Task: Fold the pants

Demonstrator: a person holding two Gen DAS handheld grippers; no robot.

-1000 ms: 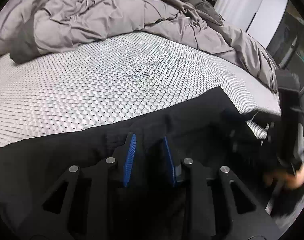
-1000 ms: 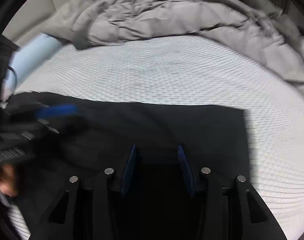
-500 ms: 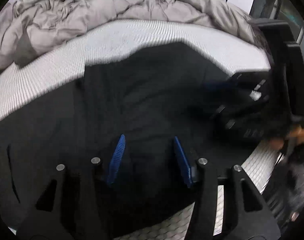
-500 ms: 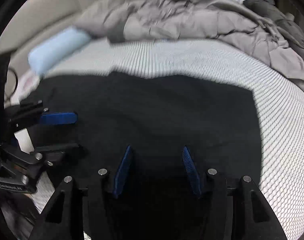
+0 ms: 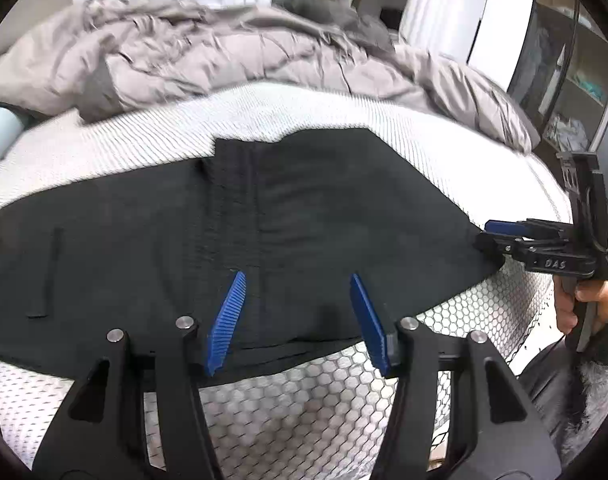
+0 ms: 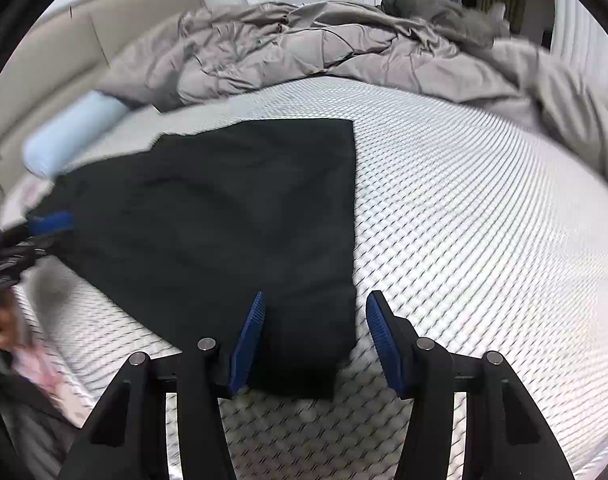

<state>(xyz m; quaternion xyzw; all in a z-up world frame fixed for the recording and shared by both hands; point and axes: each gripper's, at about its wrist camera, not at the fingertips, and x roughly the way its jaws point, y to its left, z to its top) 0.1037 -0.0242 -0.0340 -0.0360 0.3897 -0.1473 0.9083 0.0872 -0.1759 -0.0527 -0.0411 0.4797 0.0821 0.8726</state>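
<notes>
The black pants [image 5: 304,208] lie flat and folded over on the white mesh mattress [image 5: 304,400]. My left gripper [image 5: 296,275] hovers over their near edge. Its jaws are opening, and the blue pads stand apart and press on nothing. In the right wrist view the pants [image 6: 223,208] reach back to a straight right edge. Over their near right corner hangs my right gripper [image 6: 316,294], open and clear of the cloth. Each view also catches the other tool: the right gripper [image 5: 490,234] at the pants' right tip, and the blurred left gripper [image 6: 39,236] at the left.
A rumpled grey duvet [image 5: 243,56] is heaped across the back of the bed. A pale blue bolster [image 6: 71,132] lies at the left by the beige headboard [image 6: 83,48]. Dark shelves [image 5: 564,80] stand past the bed's right side. A person's hand [image 5: 596,300] grips the right tool's handle.
Both grippers have pulled back toward the bed's near edge and risen a little. Their jaws have widened and let go of the black cloth, which now lies flat.
</notes>
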